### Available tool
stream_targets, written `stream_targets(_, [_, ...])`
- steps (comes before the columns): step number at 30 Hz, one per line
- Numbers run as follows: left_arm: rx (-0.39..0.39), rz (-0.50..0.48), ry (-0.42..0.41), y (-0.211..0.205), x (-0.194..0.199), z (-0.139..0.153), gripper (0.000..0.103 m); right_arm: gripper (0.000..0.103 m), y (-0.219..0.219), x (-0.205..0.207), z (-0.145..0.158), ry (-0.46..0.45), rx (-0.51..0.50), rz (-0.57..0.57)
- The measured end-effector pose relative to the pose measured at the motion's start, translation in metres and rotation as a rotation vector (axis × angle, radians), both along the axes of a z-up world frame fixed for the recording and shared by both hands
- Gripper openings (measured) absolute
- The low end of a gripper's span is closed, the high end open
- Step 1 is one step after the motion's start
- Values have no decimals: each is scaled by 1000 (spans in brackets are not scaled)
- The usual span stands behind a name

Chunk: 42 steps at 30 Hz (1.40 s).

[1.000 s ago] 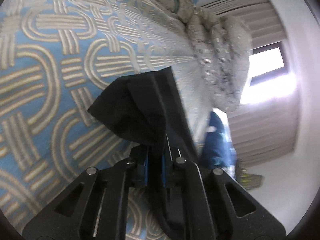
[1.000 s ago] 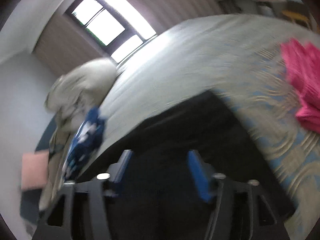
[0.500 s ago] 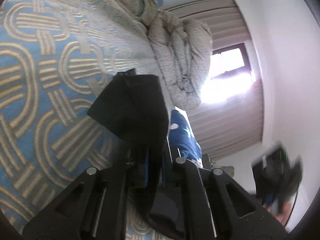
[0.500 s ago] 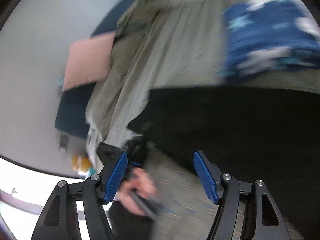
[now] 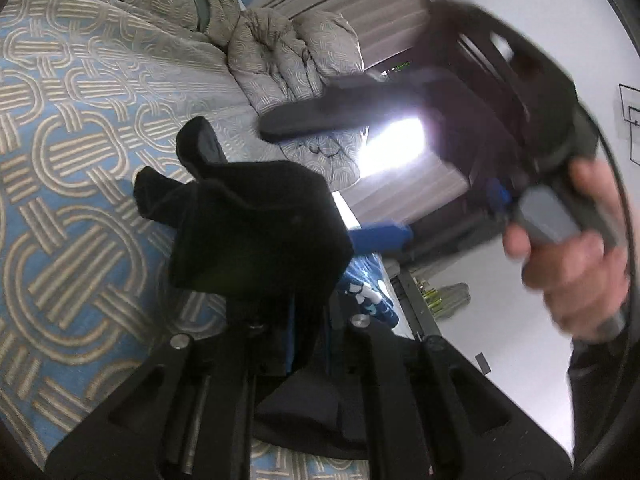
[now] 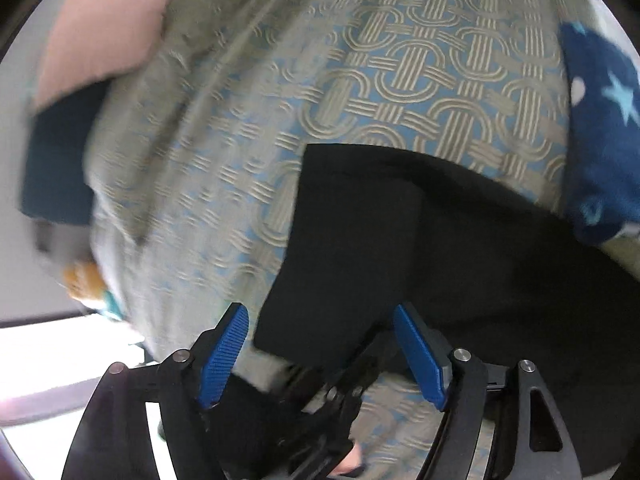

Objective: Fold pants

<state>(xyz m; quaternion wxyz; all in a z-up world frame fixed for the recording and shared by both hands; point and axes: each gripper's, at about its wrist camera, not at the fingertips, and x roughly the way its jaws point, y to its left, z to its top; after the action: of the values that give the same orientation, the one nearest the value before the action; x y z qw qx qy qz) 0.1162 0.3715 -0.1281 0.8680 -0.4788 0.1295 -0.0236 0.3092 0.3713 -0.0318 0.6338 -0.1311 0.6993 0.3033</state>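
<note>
Pants [image 6: 420, 240], black, are spread flat on the patterned bedspread [image 6: 360, 80] of the bed, with one bunched end [image 5: 256, 232] lifted clear of it. That end is pinched in the left claw [image 5: 308, 340], whose blue pads are pressed together on the cloth; the fabric bulges out in front of the fingers and hangs below them.

The right claw [image 6: 320, 356] is pointed steeply down at the flat part of the garment. Its jaws have just been opening and stand spread, with nothing pressed between the pads; a straight edge and corner of the black cloth lie just ahead of the gap, nearer the left-hand pad. In the left wrist view the right claw [image 5: 340, 176] is seen blurred, held by a hand [image 5: 568, 248], just beside the lifted bunch.

The coming move is judged to turn on this relation: the cloth edge runs up and away from the right claw, so the right claw is the nearer one for a second grasp. A dark blue star-print garment [image 6: 600, 128] lies beside the pants and should be kept out of the bite.
</note>
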Motion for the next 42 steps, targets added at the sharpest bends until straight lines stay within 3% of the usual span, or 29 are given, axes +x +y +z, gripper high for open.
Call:
stream_targets(5, [87, -20, 27, -14, 6, 7, 11, 77, 48, -4, -7, -90, -182, 144])
stream_targets(9, [176, -40, 47, -27, 14, 16, 11, 77, 81, -12, -34, -138, -364, 250])
stream_targets(16, [173, -45, 73, -33, 18, 16, 11, 77, 101, -27, -94, -190, -650, 391])
stream_targets(21, [184, -59, 93, -38, 23, 19, 11, 75, 97, -28, -118, -221, -740, 426])
stream_targets(22, [188, -61, 95, -40, 23, 19, 11, 71, 94, -27, -121, -220, -737, 412])
stream_targets(24, [199, -68, 103, -43, 24, 21, 11, 31, 87, -20, -117, -198, -684, 367])
stream_targets(26, [222, -73, 99, -49, 24, 25, 11, 9, 79, -12, -111, -167, -616, 310])
stream_targets(27, [235, -73, 99, -51, 25, 28, 11, 4, 76, -8, -103, -171, -577, 291])
stream_targets(33, [295, -82, 77, -60, 29, 36, 11, 2, 47, 16, -22, -243, -300, 159])
stream_targets(36, [340, -91, 72, -66, 29, 42, 11, 2, 22, 23, 11, -252, -212, 111])
stream_targets(42, [428, -126, 61, -84, 34, 53, 11, 2, -32, 32, 39, -239, -64, 11])
